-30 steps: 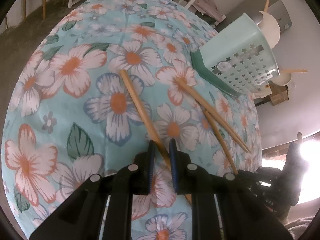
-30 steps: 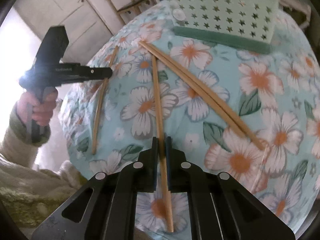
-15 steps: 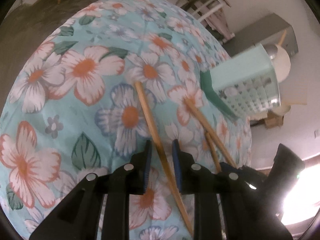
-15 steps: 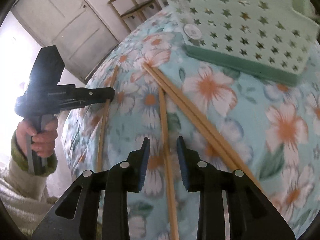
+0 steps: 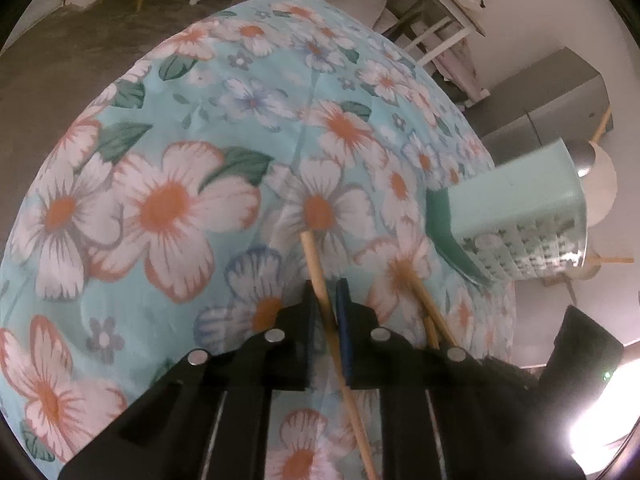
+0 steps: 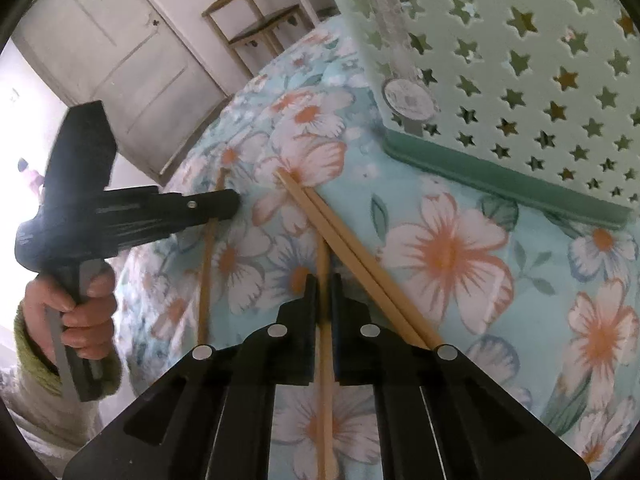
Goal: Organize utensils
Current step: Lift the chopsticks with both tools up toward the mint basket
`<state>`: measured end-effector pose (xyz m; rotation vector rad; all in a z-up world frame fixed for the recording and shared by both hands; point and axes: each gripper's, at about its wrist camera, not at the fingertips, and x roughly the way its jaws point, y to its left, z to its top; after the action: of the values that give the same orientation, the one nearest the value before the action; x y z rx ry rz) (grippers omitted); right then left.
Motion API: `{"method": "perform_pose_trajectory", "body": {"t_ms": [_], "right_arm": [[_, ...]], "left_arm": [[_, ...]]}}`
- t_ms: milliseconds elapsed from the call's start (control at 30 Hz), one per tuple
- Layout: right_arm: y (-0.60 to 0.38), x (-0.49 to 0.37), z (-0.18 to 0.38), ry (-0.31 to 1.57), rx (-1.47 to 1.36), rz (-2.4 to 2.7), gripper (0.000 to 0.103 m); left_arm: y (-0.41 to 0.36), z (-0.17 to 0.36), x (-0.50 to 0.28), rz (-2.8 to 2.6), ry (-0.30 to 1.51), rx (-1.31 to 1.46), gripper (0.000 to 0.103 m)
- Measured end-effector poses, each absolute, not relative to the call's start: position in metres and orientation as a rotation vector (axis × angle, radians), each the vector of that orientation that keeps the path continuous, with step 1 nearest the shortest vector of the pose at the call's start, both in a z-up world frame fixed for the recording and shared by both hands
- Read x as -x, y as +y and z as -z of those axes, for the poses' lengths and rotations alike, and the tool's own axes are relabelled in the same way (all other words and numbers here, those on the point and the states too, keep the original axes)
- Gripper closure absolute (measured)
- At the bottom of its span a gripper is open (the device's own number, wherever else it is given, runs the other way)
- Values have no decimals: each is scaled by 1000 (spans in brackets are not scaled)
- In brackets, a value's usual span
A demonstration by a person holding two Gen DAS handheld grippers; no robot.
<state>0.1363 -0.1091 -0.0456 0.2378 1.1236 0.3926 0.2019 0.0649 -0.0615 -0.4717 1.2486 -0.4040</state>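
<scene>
Our left gripper (image 5: 325, 304), its jaws just closed, pinches one chopstick (image 5: 314, 264) on the floral cloth (image 5: 168, 208); our right gripper (image 6: 323, 296), likewise just closed, clamps another chopstick (image 6: 322, 252). A pair (image 6: 344, 240) lies beside, near the star-cut basket (image 6: 520, 80).

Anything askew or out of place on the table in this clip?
Yes: chopsticks lie scattered and crossed on the floral tablecloth rather than in the star-holed holder. Each pair of tongs, left and right, grips one.
</scene>
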Motion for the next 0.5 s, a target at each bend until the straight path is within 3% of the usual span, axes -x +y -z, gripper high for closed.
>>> {"method": "perform_pose_trajectory", "body": {"t_ms": [267,500], "right_arm": [[-122,-126,9,1003,-293,-403,98],[-143,-113,-30,861,-366,-353,98]], "left_arm": [[70,35,-195,392,1153,434,94],[82,-21,-175,455,990,439,96]]}}
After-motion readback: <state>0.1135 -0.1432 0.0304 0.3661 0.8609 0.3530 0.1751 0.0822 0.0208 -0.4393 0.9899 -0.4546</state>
